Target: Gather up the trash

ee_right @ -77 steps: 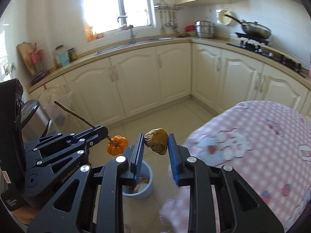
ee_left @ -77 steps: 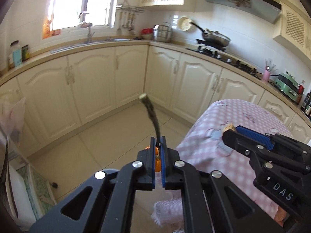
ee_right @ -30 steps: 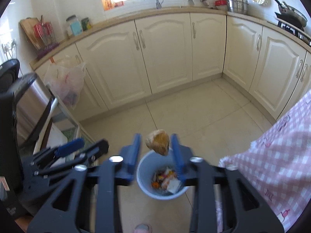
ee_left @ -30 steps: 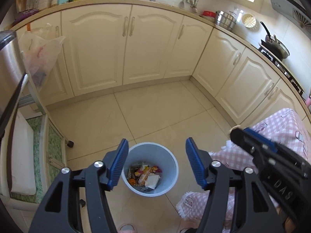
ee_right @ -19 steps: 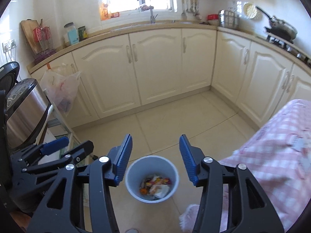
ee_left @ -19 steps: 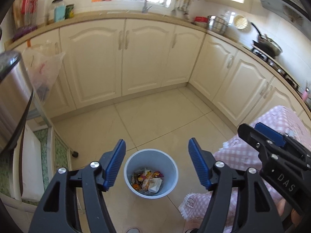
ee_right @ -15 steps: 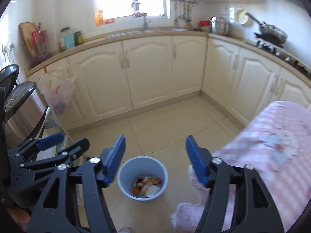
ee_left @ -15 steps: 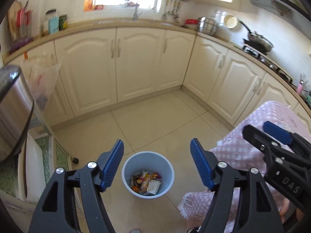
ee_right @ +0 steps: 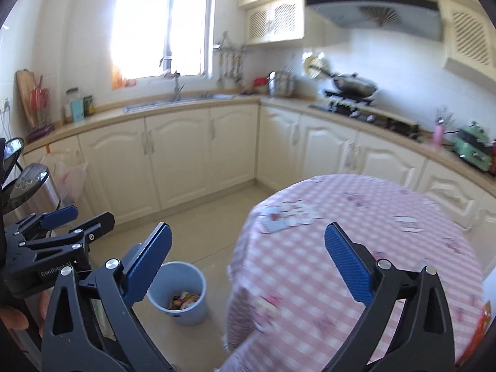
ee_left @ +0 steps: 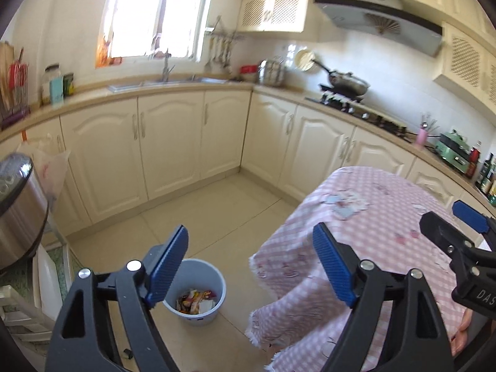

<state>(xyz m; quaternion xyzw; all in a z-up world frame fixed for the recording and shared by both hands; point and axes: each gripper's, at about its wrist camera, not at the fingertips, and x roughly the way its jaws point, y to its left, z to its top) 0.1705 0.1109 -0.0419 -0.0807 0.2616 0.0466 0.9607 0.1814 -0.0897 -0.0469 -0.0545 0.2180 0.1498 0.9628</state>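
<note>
A: Kitchen, cream cabinets along two walls. Table under pink checked cloth, right of frame.

B: Bin?

A: Pale blue bin on the tiled floor, just beside the cloth's hanging edge. Wrappers and scraps lie in its bottom.

B: Left gripper?

A: Left gripper: jaws spread wide, just been opening, nothing between the pads.

B: Right one?

A: Right gripper: same, jaws at full spread after opening, nothing held. Bin shows low, by its left finger.
</note>
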